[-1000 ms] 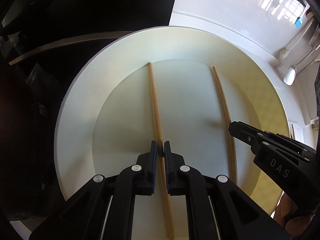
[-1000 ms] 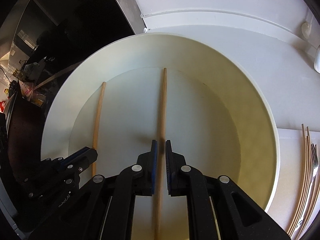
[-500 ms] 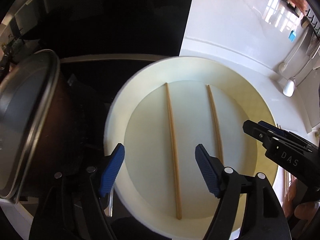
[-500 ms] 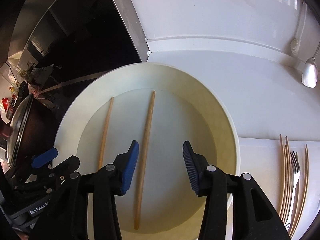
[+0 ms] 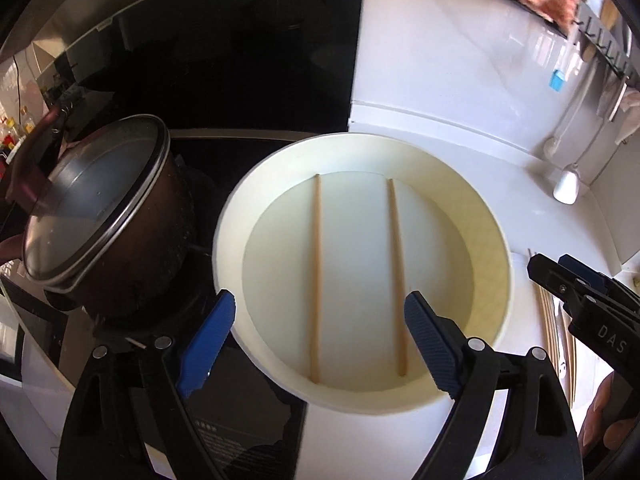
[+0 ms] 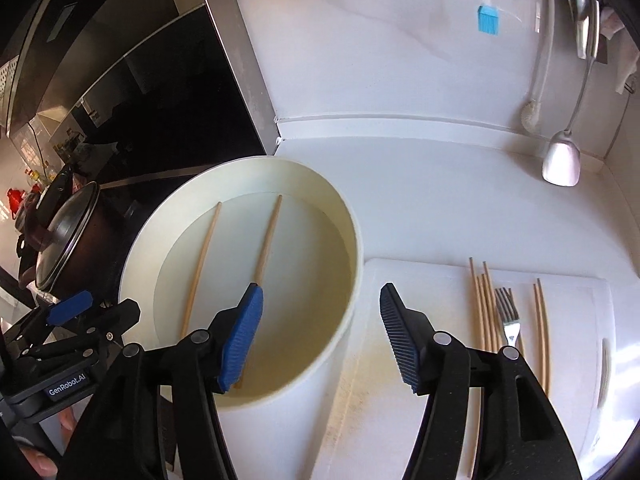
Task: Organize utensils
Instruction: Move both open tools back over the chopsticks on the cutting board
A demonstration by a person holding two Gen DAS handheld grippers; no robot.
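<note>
Two wooden chopsticks, one on the left (image 5: pixel 316 280) and one on the right (image 5: pixel 396 272), lie side by side on the bottom of a round white bowl (image 5: pixel 360 138). My left gripper (image 5: pixel 320 312) hovers above the bowl's near rim; its jaws are opening and hold nothing. In the left wrist view my right gripper (image 5: pixel 554 266) is at the right. In the right wrist view my right gripper (image 6: pixel 320 294) hangs over the bowl's right rim (image 6: pixel 344 204), jaws opening and empty. Both chopsticks (image 6: pixel 200 272) (image 6: pixel 268 236) lie free below it. My left gripper (image 6: pixel 104 308) shows at lower left.
A lidded dark pot (image 5: pixel 100 216) stands on the black stove (image 5: pixel 260 80) left of the bowl. Right of the bowl, a white cutting board (image 6: pixel 440 288) carries several chopsticks (image 6: pixel 482 308) and a fork (image 6: pixel 508 320). A spatula (image 6: pixel 562 160) and a blue brush (image 6: pixel 489 19) hang on the wall.
Both grippers were shut on a chopstick each inside the bowl. They have let go, spread their jaws and risen back; the chopsticks stay lying in the bowl.
</note>
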